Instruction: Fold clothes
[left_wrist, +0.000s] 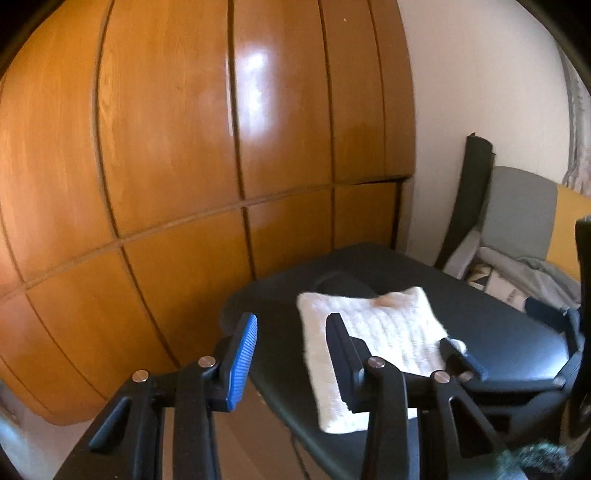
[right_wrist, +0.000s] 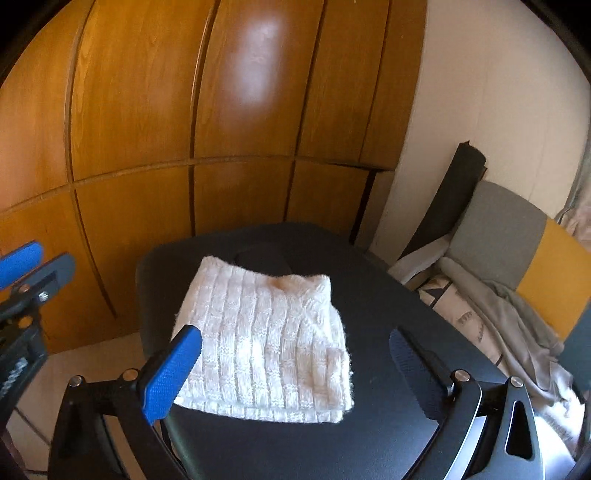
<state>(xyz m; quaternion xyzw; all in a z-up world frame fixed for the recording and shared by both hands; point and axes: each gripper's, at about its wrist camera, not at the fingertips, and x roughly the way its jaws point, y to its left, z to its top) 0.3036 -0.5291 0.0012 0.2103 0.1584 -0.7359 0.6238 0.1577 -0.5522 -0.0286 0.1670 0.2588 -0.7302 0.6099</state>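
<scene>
A white ribbed knit garment (right_wrist: 269, 343) lies folded into a thick square on a small dark table (right_wrist: 388, 295); it also shows in the left wrist view (left_wrist: 373, 339). My right gripper (right_wrist: 291, 354) is open and empty, raised above the garment's near edge, its blue pads (right_wrist: 170, 373) on either side of it. My left gripper (left_wrist: 291, 354) is open and empty, held over the table's left edge, with its right finger in front of the garment. The right gripper (left_wrist: 513, 332) shows at the right of the left wrist view.
Wooden wardrobe doors (right_wrist: 184, 129) fill the background behind the table. A grey and yellow chair (right_wrist: 517, 240) with grey cloth (right_wrist: 509, 325) draped on it stands to the right. A black rolled mat (right_wrist: 450, 199) leans on the white wall. Light floor (right_wrist: 92, 365) lies to the left.
</scene>
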